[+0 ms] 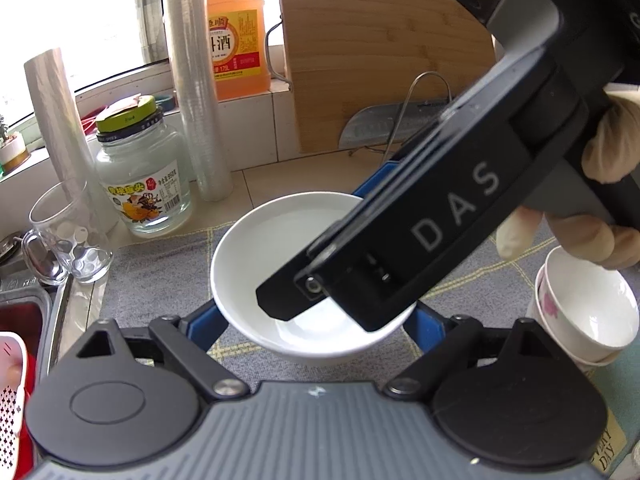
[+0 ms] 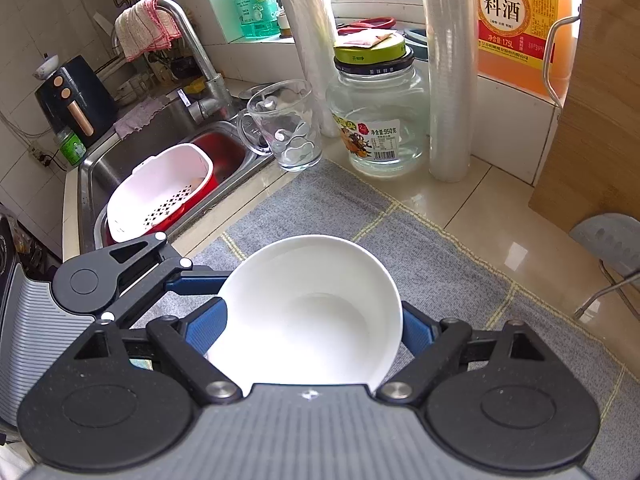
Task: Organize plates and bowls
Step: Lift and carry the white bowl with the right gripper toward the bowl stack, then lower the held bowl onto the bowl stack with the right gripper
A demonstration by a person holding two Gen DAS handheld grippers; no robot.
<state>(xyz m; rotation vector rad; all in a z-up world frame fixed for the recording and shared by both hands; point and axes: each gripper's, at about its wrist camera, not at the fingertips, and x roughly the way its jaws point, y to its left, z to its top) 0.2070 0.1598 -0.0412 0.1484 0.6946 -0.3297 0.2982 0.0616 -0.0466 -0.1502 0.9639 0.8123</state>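
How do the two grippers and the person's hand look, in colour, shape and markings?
Both the left gripper and the right gripper have a ribbed grey body, black linkage arms on round black pivot discs with silver screws, and blue fingers. The right one carries white letters "DAS" on its black side. The hand wears a beige glove. No cables show.

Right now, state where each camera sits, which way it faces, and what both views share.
Left wrist: on the left gripper, facing the window wall over a white bowl; own blue fingers, the crossing right gripper and gloved hand show.
Right wrist: on the right gripper, facing the sink; own fingers and the left gripper show.
Shared: white bowl, glass jar, grey mat.
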